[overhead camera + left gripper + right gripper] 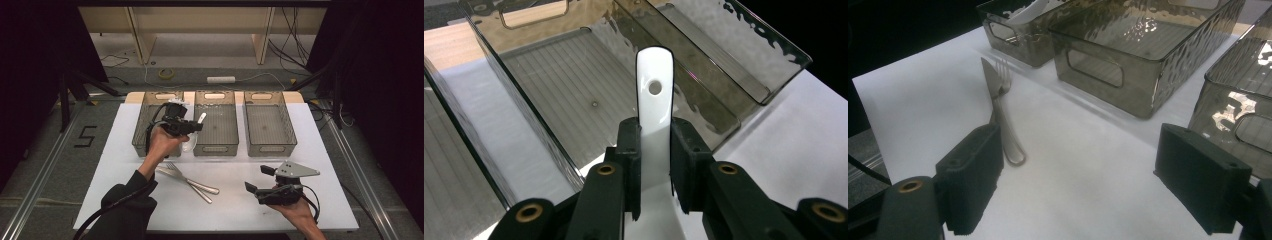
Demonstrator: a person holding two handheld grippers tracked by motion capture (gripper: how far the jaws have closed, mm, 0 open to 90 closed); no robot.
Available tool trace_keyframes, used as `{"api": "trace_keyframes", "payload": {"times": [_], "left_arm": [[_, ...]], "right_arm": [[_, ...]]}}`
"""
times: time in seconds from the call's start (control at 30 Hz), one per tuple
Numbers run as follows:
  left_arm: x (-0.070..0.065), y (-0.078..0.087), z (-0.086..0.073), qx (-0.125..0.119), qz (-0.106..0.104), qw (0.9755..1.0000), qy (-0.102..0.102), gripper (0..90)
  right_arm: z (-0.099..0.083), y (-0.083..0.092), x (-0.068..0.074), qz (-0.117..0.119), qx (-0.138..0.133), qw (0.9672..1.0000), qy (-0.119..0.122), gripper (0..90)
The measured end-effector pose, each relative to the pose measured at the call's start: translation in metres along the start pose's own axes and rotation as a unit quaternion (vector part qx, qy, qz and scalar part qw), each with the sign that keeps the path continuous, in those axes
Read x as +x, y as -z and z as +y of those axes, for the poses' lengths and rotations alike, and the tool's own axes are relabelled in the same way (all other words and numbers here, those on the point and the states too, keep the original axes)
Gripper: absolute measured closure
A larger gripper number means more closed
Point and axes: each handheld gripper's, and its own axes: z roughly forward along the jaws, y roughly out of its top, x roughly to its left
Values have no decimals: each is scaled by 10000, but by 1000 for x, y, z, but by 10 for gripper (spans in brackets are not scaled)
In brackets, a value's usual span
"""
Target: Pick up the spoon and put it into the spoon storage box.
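In the high view the left gripper point(192, 126) and hand hide most of the white spoon point(200, 119) above the seam between the left bin point(142, 125) and middle bin point(216, 148). The left gripper view shows it pinching the glossy handle point(654, 100), with its small hole. Knife point(200, 186) and fork point(180, 172) cross near the table's point(325, 150) front edge. The right gripper point(258, 180) is spread, holding nothing, near the front right corner.
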Motion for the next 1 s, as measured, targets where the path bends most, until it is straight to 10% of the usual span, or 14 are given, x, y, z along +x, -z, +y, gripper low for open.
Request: {"api": "trace_keyframes", "payload": {"times": [1.0], "left_arm": [[0,-44,32,-66,205,9997,97,754]], "right_arm": [[0,1,0,26,-42,10000,14,201]]}}
